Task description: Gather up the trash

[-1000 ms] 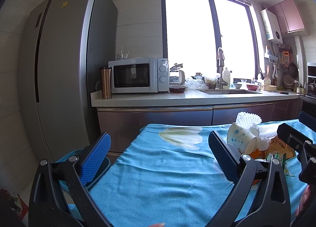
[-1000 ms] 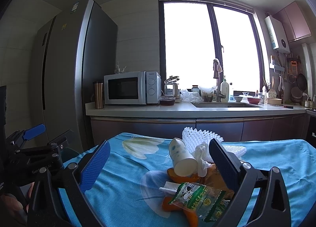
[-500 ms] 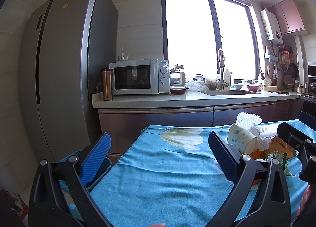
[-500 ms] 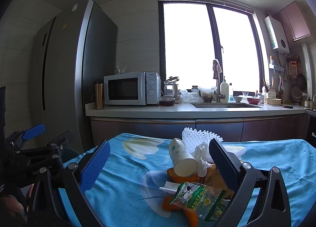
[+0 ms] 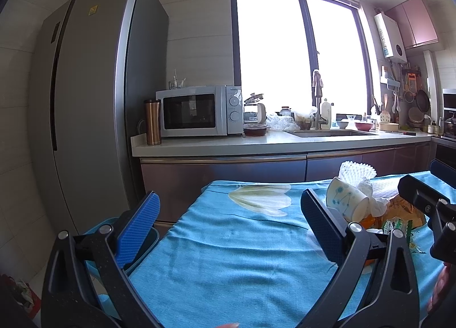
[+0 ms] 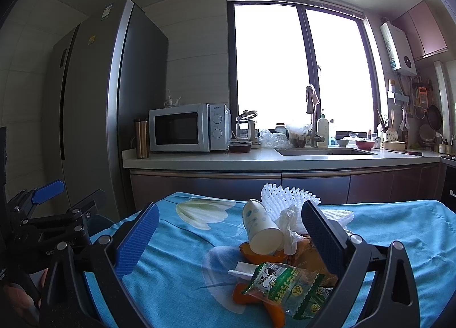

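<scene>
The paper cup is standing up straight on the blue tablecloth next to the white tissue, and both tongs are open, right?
Not quite. The paper cup is lying tipped on its side, resting on orange peel, as the right wrist view shows. The rest holds: it is on the blue tablecloth beside the white tissue, and the left tongs and right tongs are open.

Domestic kitchen. Indicated by: tall grey steel refrigerator (image 5: 94,117); white microwave oven (image 5: 199,110) set on a pale stone surface (image 5: 270,144); inset steel sink (image 6: 325,152) with tap below a large window (image 6: 302,71); utensils and pans hung at the right wall (image 5: 413,94).
</scene>
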